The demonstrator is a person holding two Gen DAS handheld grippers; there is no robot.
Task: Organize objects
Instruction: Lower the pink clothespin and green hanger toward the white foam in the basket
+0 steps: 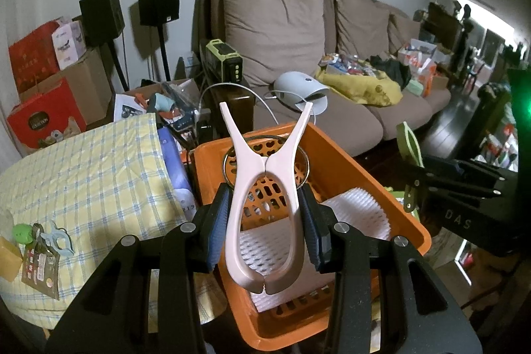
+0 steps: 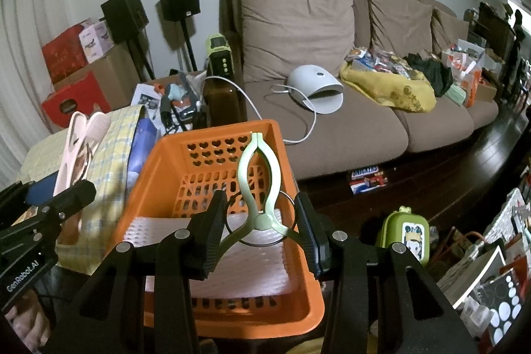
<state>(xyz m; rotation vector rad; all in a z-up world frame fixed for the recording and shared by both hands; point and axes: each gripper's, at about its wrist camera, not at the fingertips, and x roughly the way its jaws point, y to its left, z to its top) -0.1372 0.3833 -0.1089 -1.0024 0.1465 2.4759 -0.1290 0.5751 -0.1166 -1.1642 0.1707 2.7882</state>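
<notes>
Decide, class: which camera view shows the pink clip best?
The left wrist view: the pink clip fills the centre, whole, between the left gripper fingers. The right wrist view shows it only edge-on at far left.

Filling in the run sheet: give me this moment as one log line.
left claw: shut on pink clip | right claw: shut on green clip | both over orange basket | basket: white mat

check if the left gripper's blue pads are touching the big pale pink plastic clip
Touching: the left wrist view shows both blue pads pressed against the pale pink clip's sides.
</notes>
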